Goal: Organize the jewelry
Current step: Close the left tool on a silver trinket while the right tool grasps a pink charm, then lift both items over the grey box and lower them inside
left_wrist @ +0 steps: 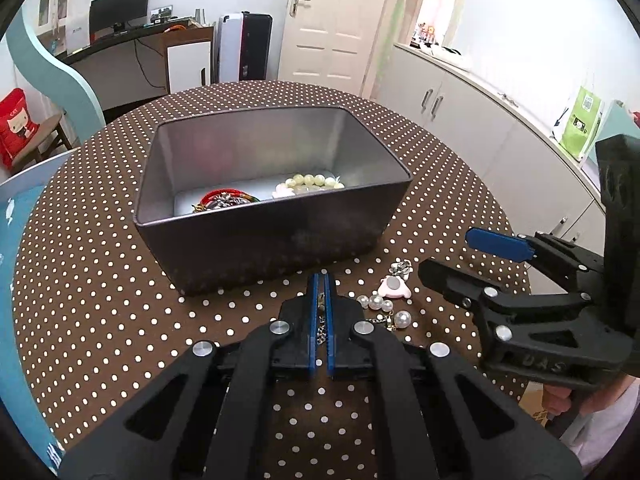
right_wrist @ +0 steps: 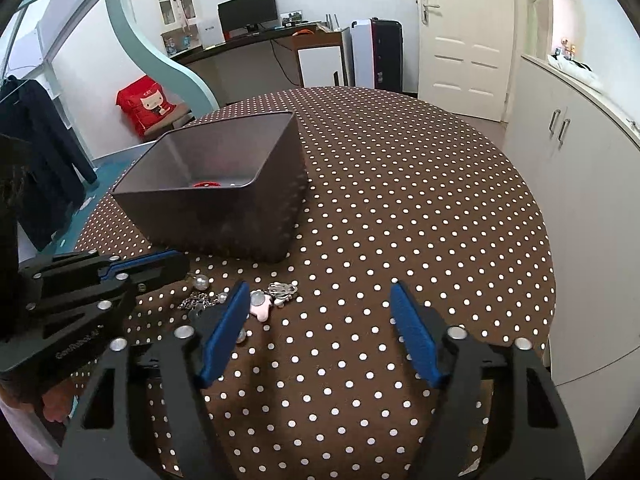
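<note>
A grey metal box (left_wrist: 260,236) stands on the polka-dot table; it also shows in the right wrist view (right_wrist: 224,216). Inside lie a red cord bracelet (left_wrist: 224,199) and a pale bead bracelet (left_wrist: 312,182). My left gripper (left_wrist: 321,280) is shut on the silver chain (left_wrist: 321,326) of a pearl-and-charm bracelet (left_wrist: 390,300) lying in front of the box. The same bracelet shows in the right wrist view (right_wrist: 260,300), with a pink charm. My right gripper (right_wrist: 316,304) is open and empty, just right of the bracelet, low over the table.
The round table (right_wrist: 400,200) has a brown white-dotted cloth. White cabinets (right_wrist: 580,200) stand to the right. A desk with a monitor (right_wrist: 248,12) and a white door (right_wrist: 464,32) are at the back. A red cushion (right_wrist: 144,104) sits on a chair at left.
</note>
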